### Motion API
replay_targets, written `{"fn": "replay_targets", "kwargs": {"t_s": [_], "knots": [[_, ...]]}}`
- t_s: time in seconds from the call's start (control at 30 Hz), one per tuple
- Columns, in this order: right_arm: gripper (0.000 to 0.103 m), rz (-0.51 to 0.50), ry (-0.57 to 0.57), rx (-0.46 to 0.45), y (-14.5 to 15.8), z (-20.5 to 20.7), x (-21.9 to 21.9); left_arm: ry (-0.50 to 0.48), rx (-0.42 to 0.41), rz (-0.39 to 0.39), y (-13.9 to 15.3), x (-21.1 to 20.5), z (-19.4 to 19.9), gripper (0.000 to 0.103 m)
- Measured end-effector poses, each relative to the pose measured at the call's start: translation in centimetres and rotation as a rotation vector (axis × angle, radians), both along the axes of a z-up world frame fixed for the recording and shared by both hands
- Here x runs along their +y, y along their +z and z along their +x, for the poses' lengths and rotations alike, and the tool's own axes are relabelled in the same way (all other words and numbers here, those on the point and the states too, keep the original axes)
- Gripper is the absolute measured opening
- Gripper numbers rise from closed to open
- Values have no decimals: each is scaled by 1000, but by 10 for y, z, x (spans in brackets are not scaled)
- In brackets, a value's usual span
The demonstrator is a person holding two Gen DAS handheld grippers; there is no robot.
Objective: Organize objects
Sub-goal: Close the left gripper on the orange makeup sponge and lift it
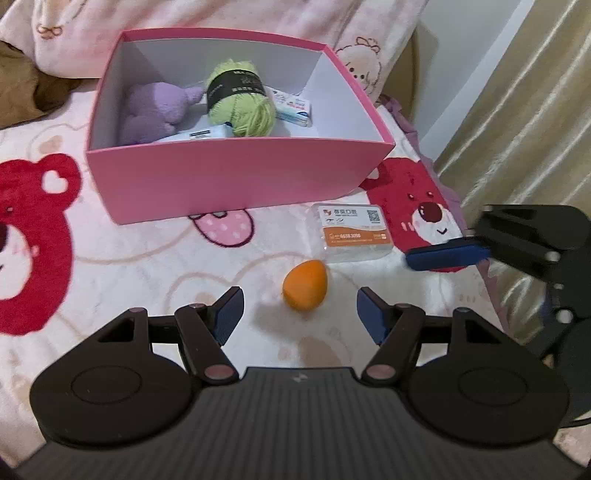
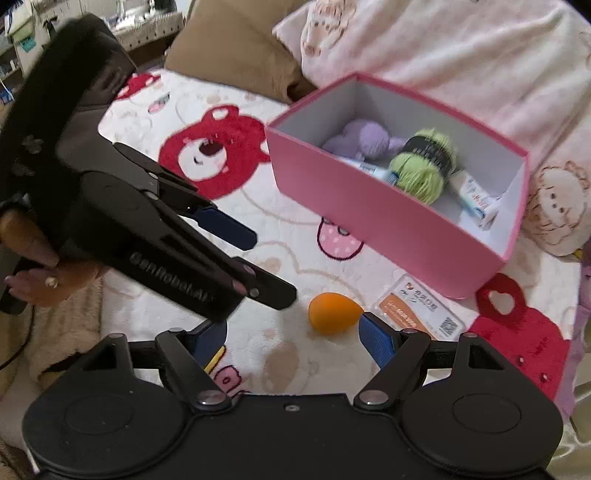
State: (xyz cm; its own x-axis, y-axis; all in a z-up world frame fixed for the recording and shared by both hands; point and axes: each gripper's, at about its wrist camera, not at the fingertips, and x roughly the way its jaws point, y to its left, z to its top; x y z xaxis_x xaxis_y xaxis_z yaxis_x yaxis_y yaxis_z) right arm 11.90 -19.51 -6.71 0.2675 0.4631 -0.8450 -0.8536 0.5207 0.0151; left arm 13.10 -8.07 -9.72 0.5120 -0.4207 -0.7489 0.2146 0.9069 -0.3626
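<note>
An orange egg-shaped sponge (image 1: pixel 305 284) lies on the bear-print blanket, just ahead of my open, empty left gripper (image 1: pixel 300 312); it also shows in the right wrist view (image 2: pixel 332 313). Behind it lies a clear plastic card box (image 1: pixel 354 232) with an orange label, also in the right wrist view (image 2: pixel 421 312). A pink box (image 1: pixel 236 184) holds a purple plush (image 1: pixel 153 110), green yarn (image 1: pixel 240 98) and small cartons (image 1: pixel 293 107). My right gripper (image 2: pixel 293 338) is open and empty, its right finger close to the sponge. It enters the left wrist view (image 1: pixel 447 255) from the right.
The left gripper (image 2: pixel 255 266) crosses the right wrist view from the left, held by a hand (image 2: pixel 40 273). A pink quilt (image 1: pixel 221 18) and brown pillow (image 2: pixel 229 48) lie behind the box. A curtain (image 1: pixel 524 110) hangs past the bed's right edge.
</note>
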Motion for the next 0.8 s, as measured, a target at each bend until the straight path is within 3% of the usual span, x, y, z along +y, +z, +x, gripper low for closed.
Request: {"fn": "replay_targets", "kwargs": {"t_s": [0.13,0.3,0.53,0.7,0.8], "knots": [[82,-47,1,17,-22,12,14,-9,-8,-46,-17,-1,6,65],[82,-61,-41,53,-51,21,20,8,48,-91,-45,3,21,63],[80,-83,-114,113,-84,37,21,29,73,-142,-76,0,35,52],[68,-67,-165,146,-95,50,17,24,97,-243,-82,1,42,32],[58,-48,-194,142,-94,55,15,17,94,-254,-83,-1,43,29]]}}
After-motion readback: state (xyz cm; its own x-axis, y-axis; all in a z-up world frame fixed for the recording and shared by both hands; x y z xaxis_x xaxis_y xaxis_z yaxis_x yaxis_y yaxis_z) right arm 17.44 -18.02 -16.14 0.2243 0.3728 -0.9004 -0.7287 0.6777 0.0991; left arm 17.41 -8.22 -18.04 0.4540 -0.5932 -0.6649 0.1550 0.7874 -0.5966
